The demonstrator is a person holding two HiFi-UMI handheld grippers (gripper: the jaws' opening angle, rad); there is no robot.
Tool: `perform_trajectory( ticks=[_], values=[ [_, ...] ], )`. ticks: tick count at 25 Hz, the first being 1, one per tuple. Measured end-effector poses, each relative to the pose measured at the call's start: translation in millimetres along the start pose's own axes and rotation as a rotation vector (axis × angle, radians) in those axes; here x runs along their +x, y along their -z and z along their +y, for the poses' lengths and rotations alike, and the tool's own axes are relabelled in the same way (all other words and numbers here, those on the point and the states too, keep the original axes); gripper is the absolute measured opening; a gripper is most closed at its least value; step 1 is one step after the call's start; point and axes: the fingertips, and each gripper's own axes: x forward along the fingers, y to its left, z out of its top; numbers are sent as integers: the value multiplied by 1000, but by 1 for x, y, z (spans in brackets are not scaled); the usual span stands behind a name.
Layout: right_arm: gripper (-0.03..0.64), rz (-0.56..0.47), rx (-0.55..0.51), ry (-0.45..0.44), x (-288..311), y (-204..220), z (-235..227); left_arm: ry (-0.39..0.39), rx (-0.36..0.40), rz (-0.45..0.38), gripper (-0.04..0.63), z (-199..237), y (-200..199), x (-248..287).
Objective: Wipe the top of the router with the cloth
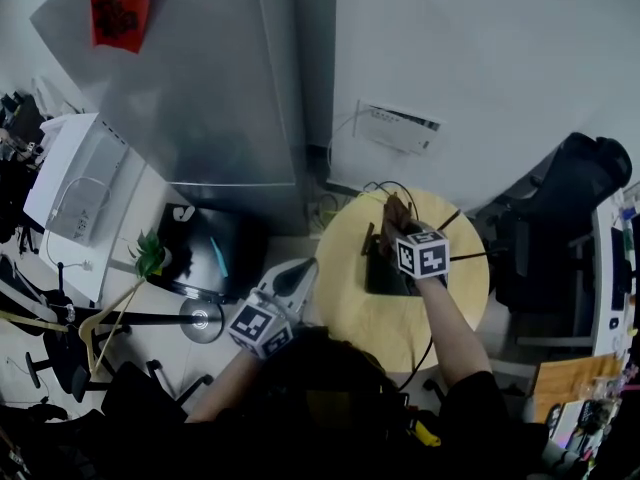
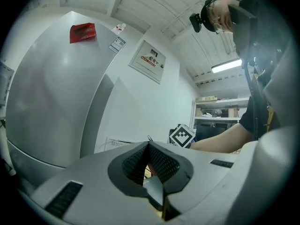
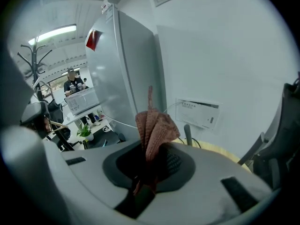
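Right tool (image 3: pixel 149 168): clamped on the cloth (image 3: pixel 154 125), which sticks up bunched from the jaws.
Cloth: over the router's far end; contact unclear.
Router (image 1: pixel 385 273): black, flat on the round yellow surface (image 1: pixel 350 318).
Left tool (image 2: pixel 149 150): jaws together, empty, beside the surface's left edge.

**A round table and what it carries**

We see a pale yellow round table (image 1: pixel 365 323) standing close to the white wall. A black router (image 1: pixel 385 276) lies flat near its middle. Dark cables (image 1: pixel 381 185) loop over the table's far edge, beside the router.
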Motion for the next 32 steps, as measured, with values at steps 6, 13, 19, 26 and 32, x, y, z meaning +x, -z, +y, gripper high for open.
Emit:
perform_trajectory(
  ticks=[6, 13, 19, 26, 32],
  values=[
    [62, -43, 6, -1, -9, -11, 4, 8, -1, -4, -8, 0, -1, -1],
    [62, -88, -75, 9, -26, -29, 13, 34, -6, -22, -8, -4, -4, 5],
    [63, -234, -234, 57, -60, -59, 17, 58, -19, -29, -9, -11, -6, 12],
    [63, 111, -347, -17, -34, 37, 14, 40, -49, -4, -8, -10, 2, 8],
    [63, 283, -421, 53, 17, 85, 6, -15, -40, 9, -8, 4, 10, -7]
  ],
)
